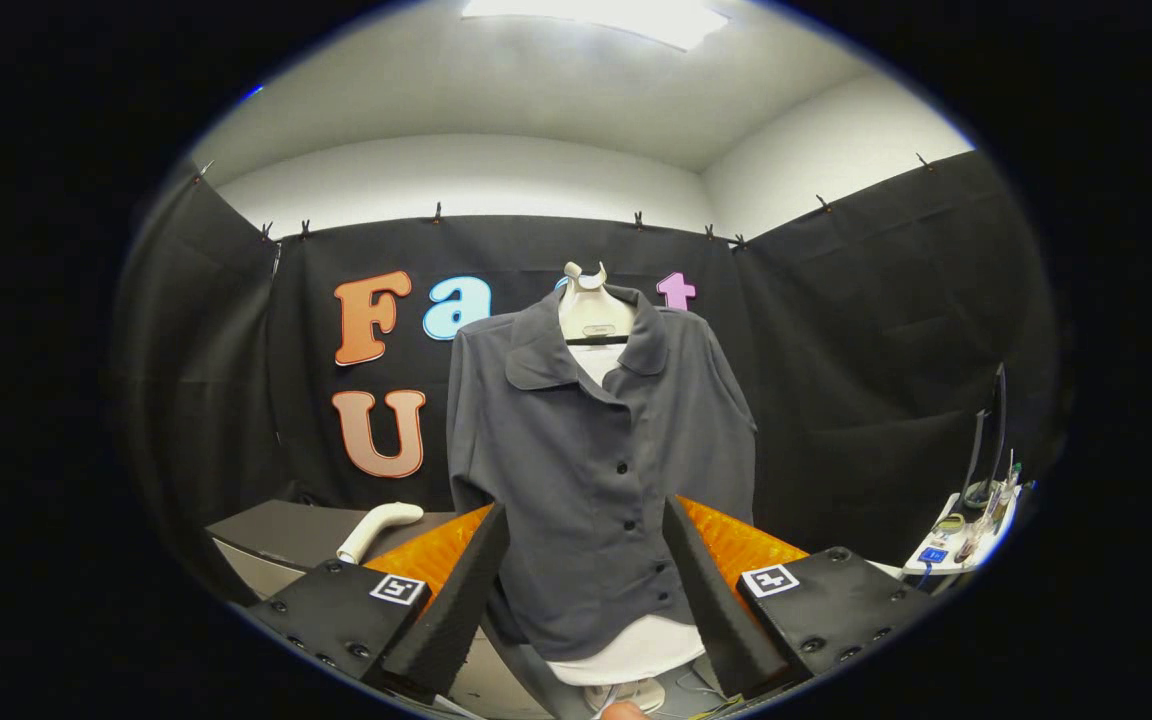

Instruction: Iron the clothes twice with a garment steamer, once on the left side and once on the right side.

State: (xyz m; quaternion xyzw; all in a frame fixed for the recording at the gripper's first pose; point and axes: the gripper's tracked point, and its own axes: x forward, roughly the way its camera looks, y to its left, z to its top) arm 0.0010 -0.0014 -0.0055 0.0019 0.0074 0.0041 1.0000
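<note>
Gripper fingers spread wide, holding nothing. White curved plastic garment steamer on grey table: likely light, rigid, smooth; grasp mid-handle. Dark grey button-front shirt hangs limp.

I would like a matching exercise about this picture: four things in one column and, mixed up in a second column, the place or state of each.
Things:
1. shirt
2. steamer
3. gripper
4. monitor

Places or states:
A. lying on the grey table, beyond the left finger
B. open, fingers spread apart, holding nothing
C. hanging on a white form, straight ahead between the fingers
D. standing on the white table, far to the right

Pairs: 1-C, 2-A, 3-B, 4-D
</note>
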